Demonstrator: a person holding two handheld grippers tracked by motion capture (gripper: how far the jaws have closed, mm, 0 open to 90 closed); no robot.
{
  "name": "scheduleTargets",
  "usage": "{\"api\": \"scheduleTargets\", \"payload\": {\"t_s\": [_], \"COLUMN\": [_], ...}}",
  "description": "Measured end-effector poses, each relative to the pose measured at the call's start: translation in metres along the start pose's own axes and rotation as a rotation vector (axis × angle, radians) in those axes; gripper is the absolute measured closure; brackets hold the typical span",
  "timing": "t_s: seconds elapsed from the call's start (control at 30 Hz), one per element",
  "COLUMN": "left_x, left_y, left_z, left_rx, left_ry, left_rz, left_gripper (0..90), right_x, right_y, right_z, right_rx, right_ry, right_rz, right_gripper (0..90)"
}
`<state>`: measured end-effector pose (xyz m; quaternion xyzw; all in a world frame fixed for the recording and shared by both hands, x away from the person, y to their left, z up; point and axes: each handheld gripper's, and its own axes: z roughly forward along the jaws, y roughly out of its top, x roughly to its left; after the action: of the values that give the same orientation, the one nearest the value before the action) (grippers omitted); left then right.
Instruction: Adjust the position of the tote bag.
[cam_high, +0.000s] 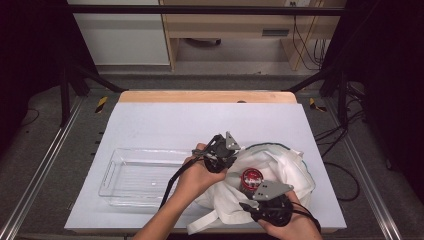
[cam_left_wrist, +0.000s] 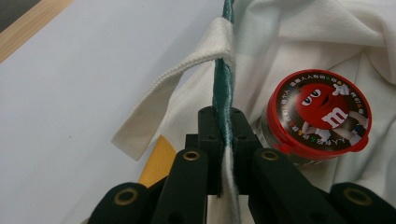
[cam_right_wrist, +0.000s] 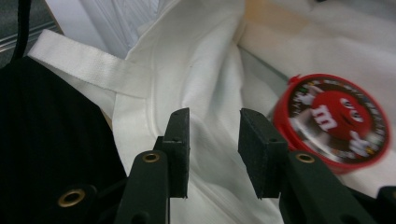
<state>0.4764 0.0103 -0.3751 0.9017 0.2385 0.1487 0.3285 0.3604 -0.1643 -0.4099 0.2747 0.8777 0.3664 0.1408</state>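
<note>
Nearest you, your right claw (cam_right_wrist: 214, 140) stands partly open over the white cloth bag (cam_high: 280, 165), just in front of the red-lidded candy tub (cam_high: 251, 178), with nothing between its pads. The tub sits in the bag's folds. Just behind the tub, your left claw (cam_left_wrist: 224, 133) is clamped tight on the bag's green-edged rim (cam_left_wrist: 223, 84), beside a white strap (cam_left_wrist: 159, 93). Left of the tub, beyond the bag, a clear plastic tray (cam_high: 115, 170) lies on the table (cam_high: 200, 120).

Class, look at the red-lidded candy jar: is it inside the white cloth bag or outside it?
Inside. The candy jar stands in the opened mouth of the white bag, cloth all around it; the left gripper pinches the bag's green-trimmed rim.
</note>
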Motion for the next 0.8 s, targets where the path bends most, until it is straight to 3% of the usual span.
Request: {"api": "scheduleTargets", "payload": {"t_s": [0.13,0.23,0.3,0.67,0.8], "left_x": [0.002,0.007,0.010,0.027,0.030], "left_y": [-0.001,-0.001,-0.001,0.010,0.016], "left_z": [0.000,0.001,0.004,0.021,0.025], "left_rx": [-0.003,0.008,0.013,0.067,0.082], "left_ry": [0.003,0.010,0.007,0.051,0.070], "left_rz": [-0.005,-0.021,-0.041,-0.076,-0.069], "left_gripper": [87.0,87.1,87.1,87.2,87.3], "right_x": [0.000,0.003,0.004,0.012,0.012], "right_y": [0.000,-0.004,-0.007,-0.022,-0.023], "right_z": [0.013,0.017,0.016,0.016,0.015], "right_rx": [0.049,0.063,0.060,0.016,0.014], "right_ry": [0.005,0.014,0.022,0.074,0.084], "right_rz": [0.008,-0.001,-0.004,0.012,0.013], "right_gripper": [69.9,84.1,87.1,89.7,89.8]}}
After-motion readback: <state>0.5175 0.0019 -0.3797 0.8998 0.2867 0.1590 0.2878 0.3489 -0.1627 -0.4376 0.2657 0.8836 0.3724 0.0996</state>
